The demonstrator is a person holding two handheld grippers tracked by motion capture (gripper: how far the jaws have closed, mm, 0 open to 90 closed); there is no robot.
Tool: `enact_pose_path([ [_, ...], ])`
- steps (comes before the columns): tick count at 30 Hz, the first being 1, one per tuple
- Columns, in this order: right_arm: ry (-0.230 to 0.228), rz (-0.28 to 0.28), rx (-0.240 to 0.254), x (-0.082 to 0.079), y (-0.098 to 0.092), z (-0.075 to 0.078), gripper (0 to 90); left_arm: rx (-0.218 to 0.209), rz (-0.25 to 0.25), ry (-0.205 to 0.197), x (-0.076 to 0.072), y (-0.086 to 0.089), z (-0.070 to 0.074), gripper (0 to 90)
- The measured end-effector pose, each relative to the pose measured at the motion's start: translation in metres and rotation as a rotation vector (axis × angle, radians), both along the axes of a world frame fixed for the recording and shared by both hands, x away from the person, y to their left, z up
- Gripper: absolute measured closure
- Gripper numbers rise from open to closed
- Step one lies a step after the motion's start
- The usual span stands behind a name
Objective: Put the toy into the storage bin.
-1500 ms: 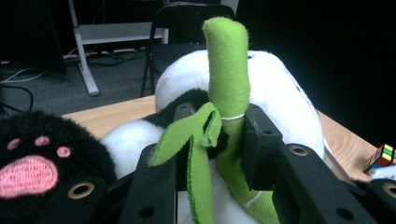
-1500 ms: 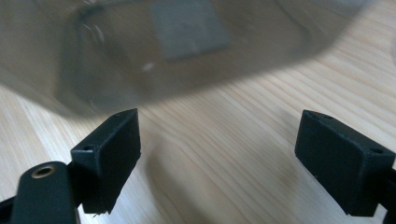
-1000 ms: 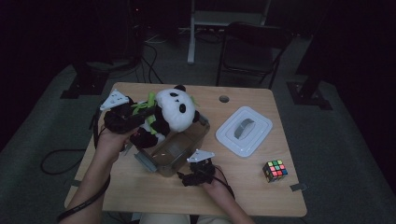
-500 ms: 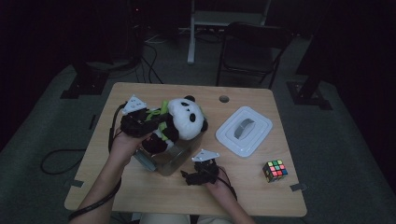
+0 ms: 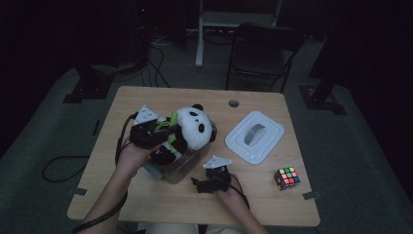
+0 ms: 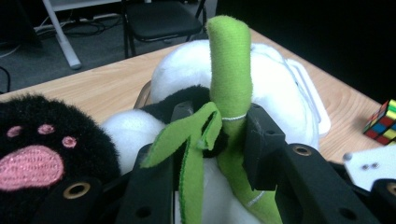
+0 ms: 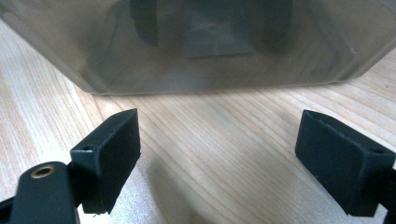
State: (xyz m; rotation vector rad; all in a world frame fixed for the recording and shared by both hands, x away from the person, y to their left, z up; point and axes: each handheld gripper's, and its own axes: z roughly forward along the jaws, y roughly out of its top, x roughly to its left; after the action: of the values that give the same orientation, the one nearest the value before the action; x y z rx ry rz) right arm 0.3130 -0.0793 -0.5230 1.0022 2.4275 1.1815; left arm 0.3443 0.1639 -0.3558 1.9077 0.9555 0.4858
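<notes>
Apparently mid-placing: left gripper (image 6: 210,140) clamped on panda plush's (image 5: 192,129) green stalk (image 6: 231,79) over clear bin (image 5: 182,163), right gripper (image 7: 219,154) spread apart just near it; next likely lower and release

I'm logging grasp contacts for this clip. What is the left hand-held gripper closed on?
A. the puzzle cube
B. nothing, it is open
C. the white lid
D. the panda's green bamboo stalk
D: in the left gripper view the left hand-held gripper has its jaws pressed around the green bamboo stalk of the plush panda.
</notes>
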Motion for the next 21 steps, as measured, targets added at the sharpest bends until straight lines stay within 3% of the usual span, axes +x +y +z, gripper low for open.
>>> enact_pose_path([
  [10, 0.009, 0.002, 0.008, 0.001, -0.002, -0.001, 13.8, 0.027, -0.010, 0.040, 0.001, -0.004, -0.014, 68.7],
  [15, 0.012, -0.001, 0.010, 0.002, -0.002, -0.001, 13.9, 0.058, -0.017, 0.033, 0.001, -0.007, -0.020, 68.6],
  [21, 0.014, 0.003, 0.013, 0.002, -0.001, -0.001, 13.9, 0.068, -0.039, 0.122, 0.010, -0.001, -0.038, 64.8],
])
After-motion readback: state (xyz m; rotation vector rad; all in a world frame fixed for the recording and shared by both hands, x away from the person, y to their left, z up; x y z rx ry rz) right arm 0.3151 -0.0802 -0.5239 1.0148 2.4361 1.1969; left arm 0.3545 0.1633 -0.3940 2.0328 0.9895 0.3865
